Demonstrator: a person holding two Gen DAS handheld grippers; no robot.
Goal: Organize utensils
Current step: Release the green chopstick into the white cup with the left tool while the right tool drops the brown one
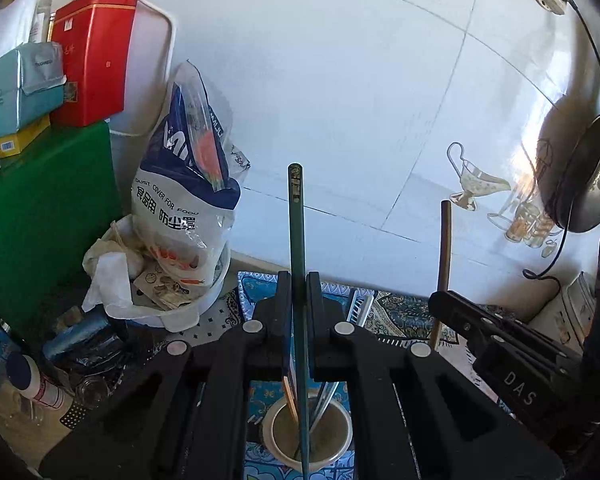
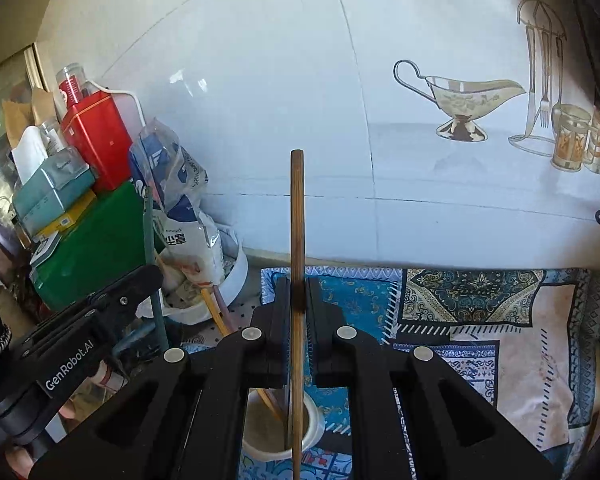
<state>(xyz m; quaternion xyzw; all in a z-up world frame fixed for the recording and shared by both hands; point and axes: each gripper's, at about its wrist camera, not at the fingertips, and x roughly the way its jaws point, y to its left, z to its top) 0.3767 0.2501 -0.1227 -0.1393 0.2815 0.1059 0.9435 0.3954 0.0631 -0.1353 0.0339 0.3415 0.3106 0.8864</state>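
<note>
My left gripper (image 1: pixel 299 280) is shut on a dark green chopstick (image 1: pixel 296 220), held upright with its lower end inside a white cup (image 1: pixel 342 446). My right gripper (image 2: pixel 298 285) is shut on a brown wooden chopstick (image 2: pixel 297 216), also upright, its lower end in the same white cup (image 2: pixel 314 420). The cup holds other utensils, including an orange-handled one (image 1: pixel 290 398). The right gripper (image 1: pixel 500 340) with its brown chopstick (image 1: pixel 444 240) shows in the left wrist view. The left gripper (image 2: pixel 100 308) with the green chopstick (image 2: pixel 152 248) shows in the right wrist view.
A patterned blue cloth (image 2: pixel 480 300) covers the counter. At the left stand a white bowl with a plastic bag (image 1: pixel 188 184), a green box (image 1: pixel 44 208), a red tin (image 1: pixel 94 64) and a tissue box (image 1: pixel 16 88). A dark pan (image 1: pixel 592 172) hangs right. White tiled wall behind.
</note>
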